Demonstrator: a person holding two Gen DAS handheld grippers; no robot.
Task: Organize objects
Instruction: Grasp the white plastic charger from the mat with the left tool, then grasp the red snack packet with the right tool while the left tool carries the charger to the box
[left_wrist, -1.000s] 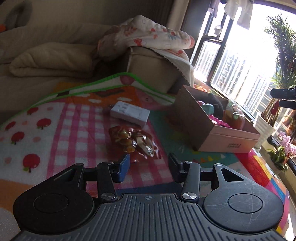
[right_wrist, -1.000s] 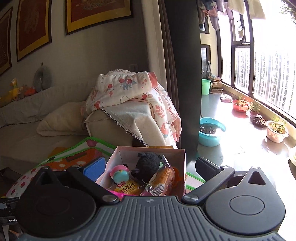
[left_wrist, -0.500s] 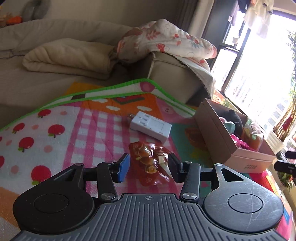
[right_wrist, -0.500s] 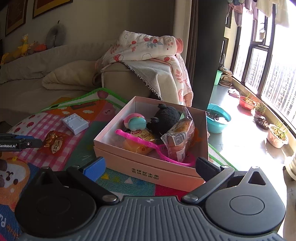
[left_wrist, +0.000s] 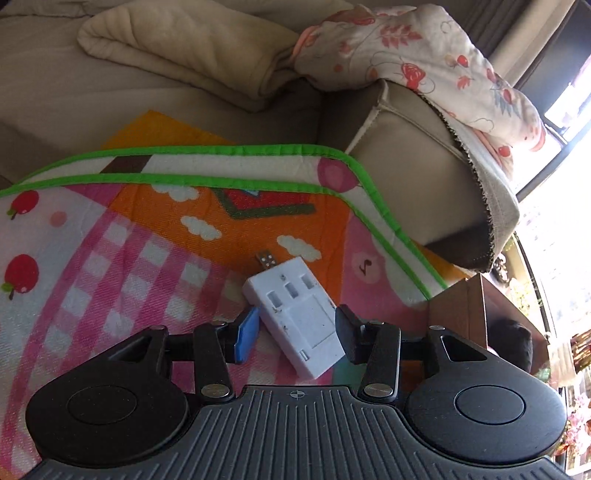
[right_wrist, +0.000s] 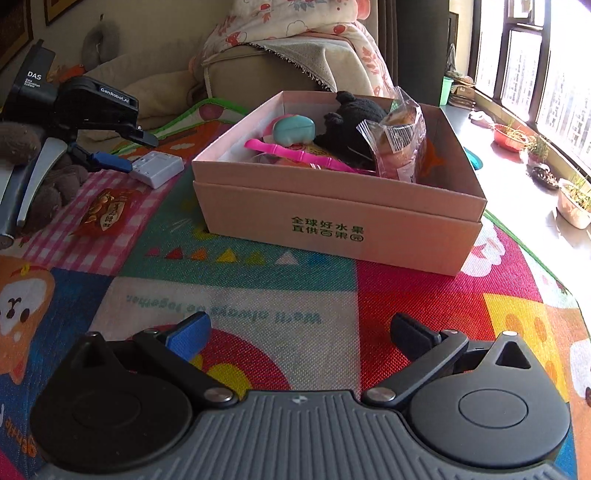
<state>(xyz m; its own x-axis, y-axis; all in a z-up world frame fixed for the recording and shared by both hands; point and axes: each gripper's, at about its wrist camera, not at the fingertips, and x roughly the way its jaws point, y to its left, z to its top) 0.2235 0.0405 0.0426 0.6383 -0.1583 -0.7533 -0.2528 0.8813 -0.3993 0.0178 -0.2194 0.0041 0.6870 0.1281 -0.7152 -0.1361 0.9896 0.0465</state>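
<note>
Left gripper hangs low over the play mat with its jaws apart and the white power adapter lying between them, the blue pad close to one long edge and the black pad near the other; whether either pad touches cannot be told. The adapter lies skewed to the fingers, so a squeeze may well twist it or let its smooth shell slip out toward the plug end. Right gripper is wide and empty, hovering over the mat well short of the cardboard box, which already holds toys and wrapped snacks. A red snack packet lies loose on the mat near the adapter. The mat is soft and woven, spread before a beige sofa draped with a floral blanket, beside bright windows with potted plants.
</note>
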